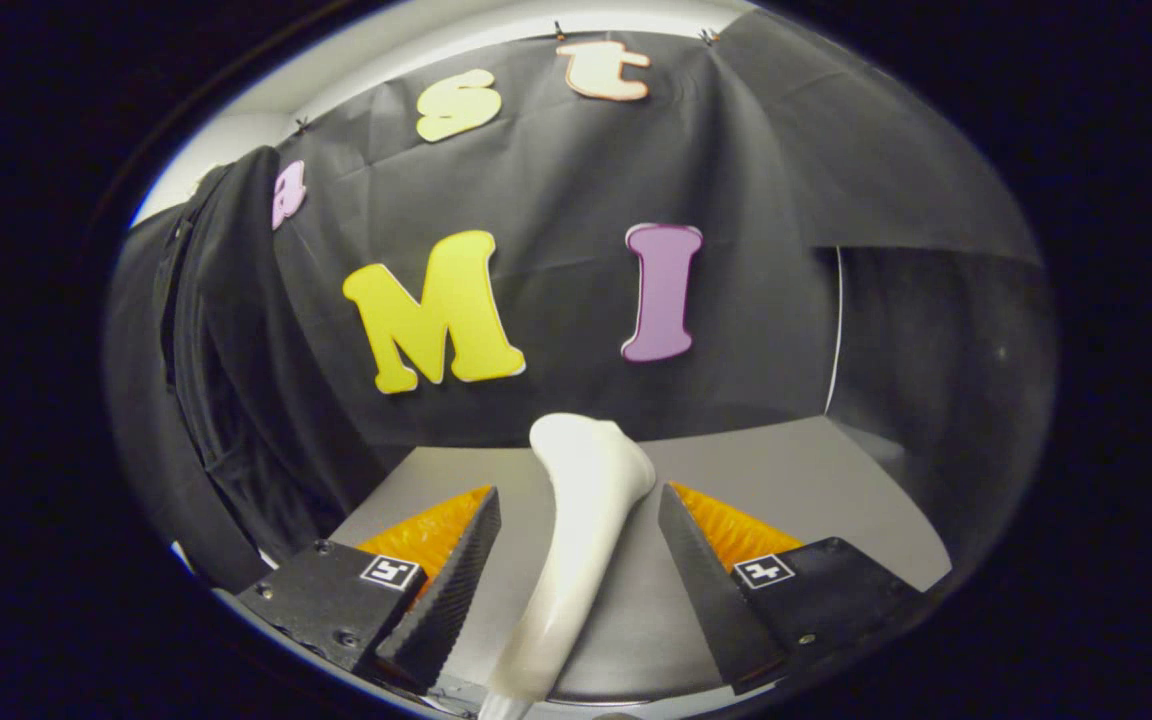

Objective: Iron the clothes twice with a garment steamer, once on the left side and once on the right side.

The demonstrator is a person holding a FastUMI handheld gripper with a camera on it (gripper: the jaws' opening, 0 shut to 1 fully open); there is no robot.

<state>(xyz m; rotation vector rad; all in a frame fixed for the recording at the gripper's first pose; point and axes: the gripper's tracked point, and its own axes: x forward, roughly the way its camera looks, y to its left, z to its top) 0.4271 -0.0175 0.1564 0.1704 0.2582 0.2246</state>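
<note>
White garment steamer point(576, 540) is lying on the grey table point(796, 480), smooth glossy plastic, one piece. Its slim handle is running back toward the camera between the two black ribbed fingers point(456, 580), gaps showing on both sides, neither finger touching it. Its wider rounded head is sitting beyond the fingertips, bending slightly to the right, pointing toward the booth wall. The rear end of the handle is blurring out close to the lens.

Dark garment point(226, 370) is hanging well to the left of the steamer, black fabric, draping down in long vertical folds against the wall, lower hem dropping to table level. Garment type is unclear.
</note>
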